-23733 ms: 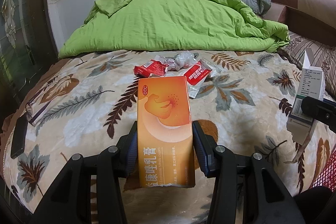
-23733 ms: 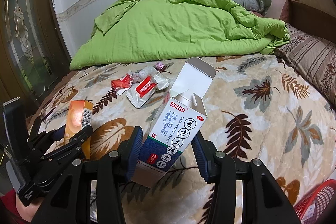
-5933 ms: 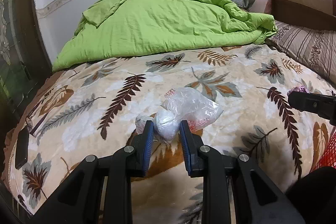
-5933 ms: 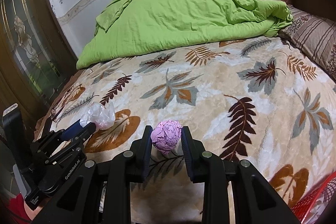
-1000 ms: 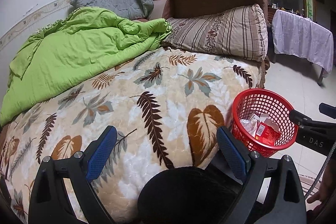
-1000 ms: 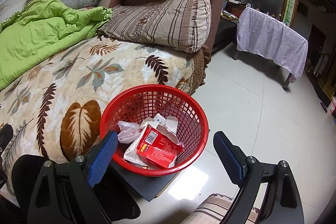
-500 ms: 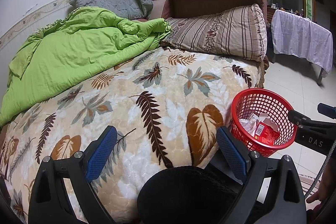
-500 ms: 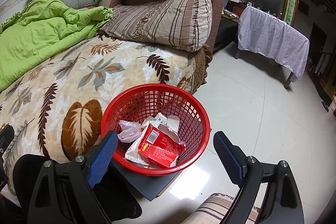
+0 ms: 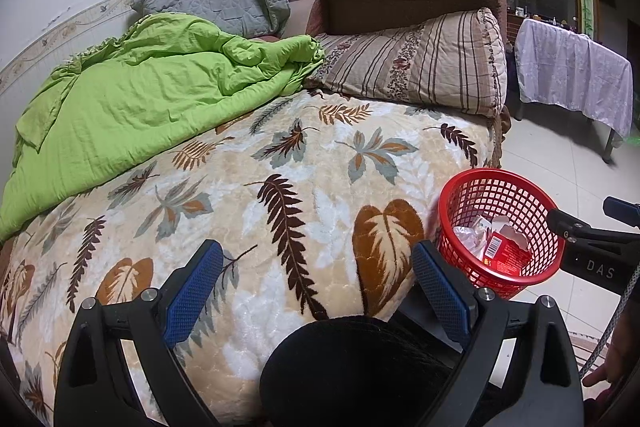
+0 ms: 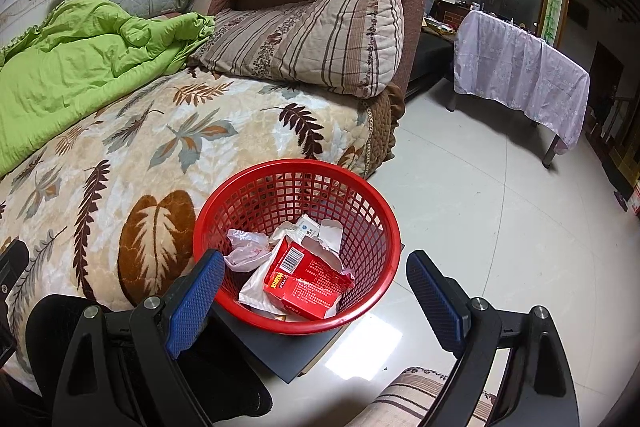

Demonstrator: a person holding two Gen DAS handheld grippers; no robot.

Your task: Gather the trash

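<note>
Both claws are gaping wide and carrying nothing — left claw, right claw — while the red plastic mesh basket beside the leaf-patterned bed blanket is holding the trash: a red carton and crumpled wrappers. A careless swing could be tipping it over.

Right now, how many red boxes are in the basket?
1. The red box lies in the red basket toward its near side, on white wrappers and beside crumpled plastic. More could be buried under it.
</note>
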